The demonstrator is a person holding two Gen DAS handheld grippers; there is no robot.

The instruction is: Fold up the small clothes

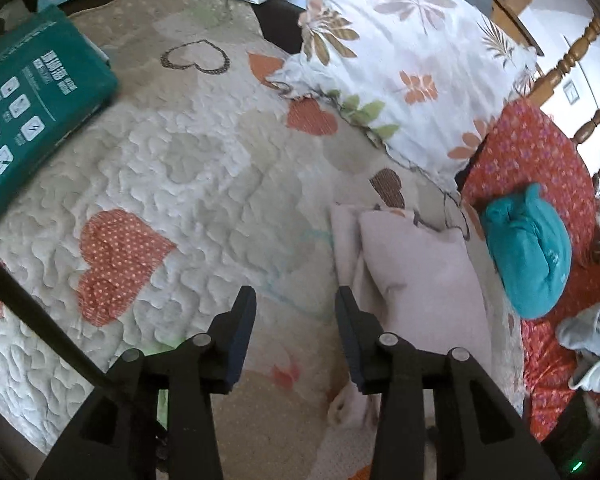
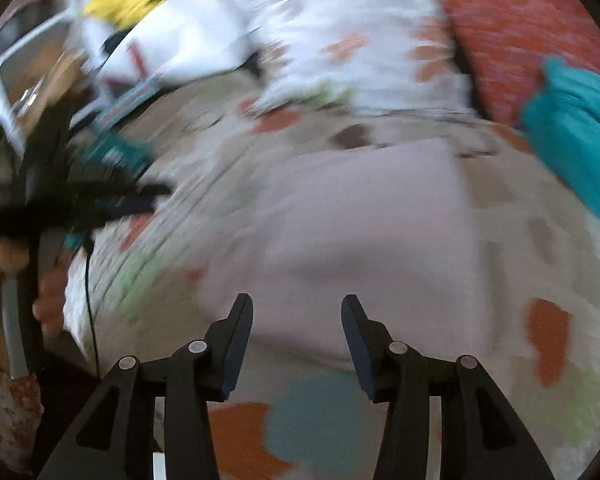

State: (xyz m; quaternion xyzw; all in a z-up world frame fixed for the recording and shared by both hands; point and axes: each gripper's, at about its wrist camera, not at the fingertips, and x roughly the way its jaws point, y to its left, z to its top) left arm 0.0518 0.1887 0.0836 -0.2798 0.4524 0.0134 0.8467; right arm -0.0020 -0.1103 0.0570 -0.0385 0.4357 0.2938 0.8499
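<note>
A pale pink folded garment (image 1: 424, 272) lies on the heart-patterned quilt (image 1: 180, 168), just right of my left gripper (image 1: 294, 294). That gripper is open over bare quilt, with nothing between its fingers. The right wrist view is blurred; in it the pink garment (image 2: 360, 220) spreads out under and ahead of my right gripper (image 2: 297, 302), which is open and holds nothing. A teal rolled garment (image 1: 528, 256) rests on a red cloth to the right and also shows as the teal garment (image 2: 576, 136). The other black gripper (image 2: 80, 196) and a hand (image 2: 48, 296) appear at the left.
A green box (image 1: 32, 100) lies at the quilt's left edge. A floral pillow (image 1: 400, 60) sits behind the garment, with red patterned cloth (image 1: 540, 160) and a grey garment (image 1: 592, 344) to the right. A wooden chair (image 1: 572, 60) stands at far right.
</note>
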